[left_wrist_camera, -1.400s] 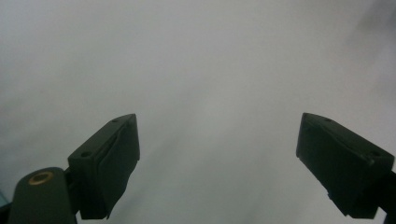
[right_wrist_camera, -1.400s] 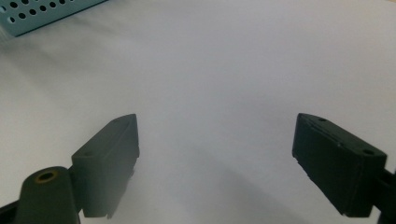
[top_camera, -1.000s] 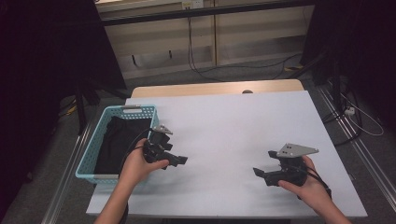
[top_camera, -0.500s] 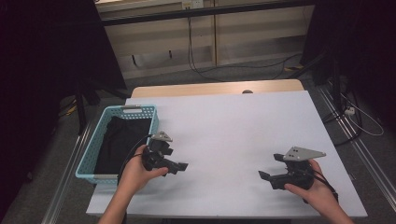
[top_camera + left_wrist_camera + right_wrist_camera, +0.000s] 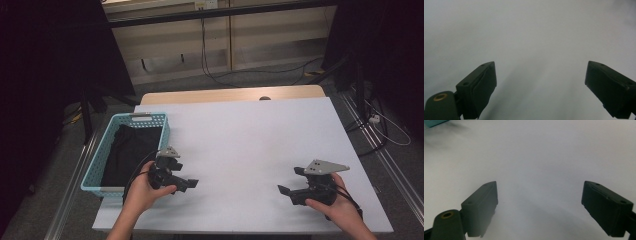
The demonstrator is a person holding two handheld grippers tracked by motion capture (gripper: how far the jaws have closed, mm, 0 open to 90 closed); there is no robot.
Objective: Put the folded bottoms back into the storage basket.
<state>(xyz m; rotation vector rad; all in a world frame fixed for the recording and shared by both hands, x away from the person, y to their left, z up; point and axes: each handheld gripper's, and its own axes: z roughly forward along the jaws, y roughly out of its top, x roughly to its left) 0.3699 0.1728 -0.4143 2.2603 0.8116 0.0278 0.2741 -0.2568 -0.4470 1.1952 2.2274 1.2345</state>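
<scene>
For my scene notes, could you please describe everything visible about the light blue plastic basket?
The light blue plastic basket is rectangular, with lattice-perforated walls and a pale label at its far rim. It stands upright at the left edge of the white table, holding crumpled black fabric. The left gripper is just beside its right wall.

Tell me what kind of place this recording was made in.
Probably a lab or a data-recording workspace, not a home. A white table stands on metal rails, loose cables run across the floor, dark curtains hang at the sides, and a turquoise basket holds black cloth.
</scene>
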